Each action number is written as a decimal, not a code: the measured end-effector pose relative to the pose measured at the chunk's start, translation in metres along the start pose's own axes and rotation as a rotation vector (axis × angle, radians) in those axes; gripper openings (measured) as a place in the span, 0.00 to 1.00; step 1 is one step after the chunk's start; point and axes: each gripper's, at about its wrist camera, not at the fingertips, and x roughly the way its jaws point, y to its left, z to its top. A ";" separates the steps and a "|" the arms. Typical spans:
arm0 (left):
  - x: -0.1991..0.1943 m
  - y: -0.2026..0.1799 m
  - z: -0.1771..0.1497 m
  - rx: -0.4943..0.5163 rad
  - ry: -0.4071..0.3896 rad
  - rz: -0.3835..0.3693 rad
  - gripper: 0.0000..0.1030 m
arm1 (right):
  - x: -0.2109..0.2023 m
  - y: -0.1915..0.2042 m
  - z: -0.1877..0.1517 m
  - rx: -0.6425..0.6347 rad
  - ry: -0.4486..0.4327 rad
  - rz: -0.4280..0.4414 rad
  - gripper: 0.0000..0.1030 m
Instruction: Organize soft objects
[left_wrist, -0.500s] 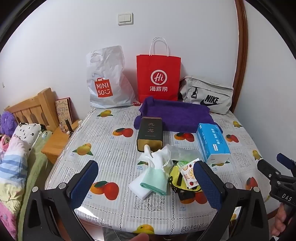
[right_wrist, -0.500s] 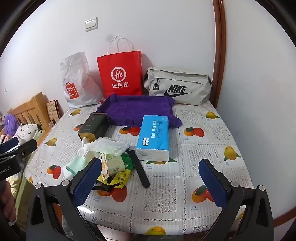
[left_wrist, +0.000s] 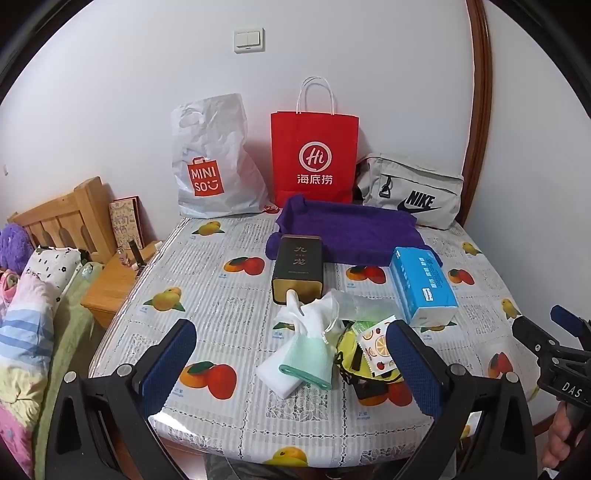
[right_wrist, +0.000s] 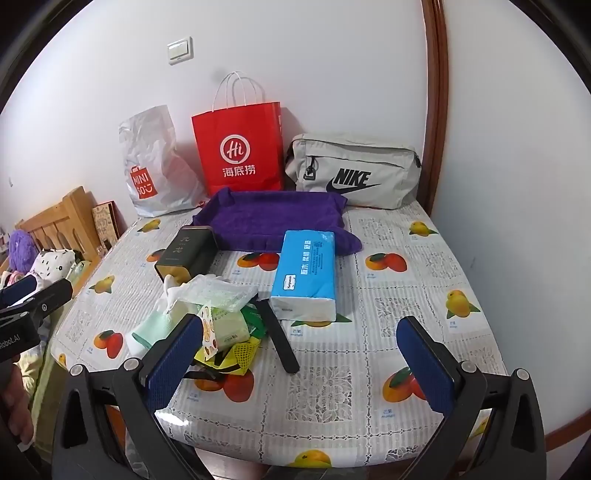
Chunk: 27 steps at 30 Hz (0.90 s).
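A pile of soft things lies near the table's front: a green-and-white rubber glove (left_wrist: 308, 343) (right_wrist: 147, 328), a clear plastic bag (right_wrist: 218, 293), a green wipes pack (right_wrist: 229, 326) and a yellow mesh bag (left_wrist: 354, 350) (right_wrist: 236, 354). A blue tissue pack (left_wrist: 421, 284) (right_wrist: 306, 273) lies to their right. A purple towel (left_wrist: 347, 229) (right_wrist: 273, 218) is spread behind. My left gripper (left_wrist: 291, 365) is open and empty, just in front of the glove. My right gripper (right_wrist: 299, 365) is open and empty, above the table's front right.
A dark tea tin (left_wrist: 299, 266) (right_wrist: 188, 253) lies by the towel. A black strap (right_wrist: 279, 336) runs from the pile. A Miniso bag (left_wrist: 210, 162), red paper bag (left_wrist: 314, 158) and grey Nike bag (left_wrist: 413, 192) stand against the wall. A bed (left_wrist: 33, 295) is at left.
Both grippers have shifted very slightly; nothing on the table has moved.
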 end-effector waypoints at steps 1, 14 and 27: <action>-0.001 0.002 0.001 -0.003 0.000 -0.003 1.00 | 0.000 0.000 0.000 0.000 0.000 0.000 1.00; -0.004 0.007 0.002 -0.006 -0.005 -0.007 1.00 | -0.001 0.002 -0.001 -0.005 -0.003 -0.003 1.00; -0.007 0.008 0.002 -0.005 -0.009 -0.012 1.00 | -0.003 0.002 0.000 0.000 -0.005 -0.007 1.00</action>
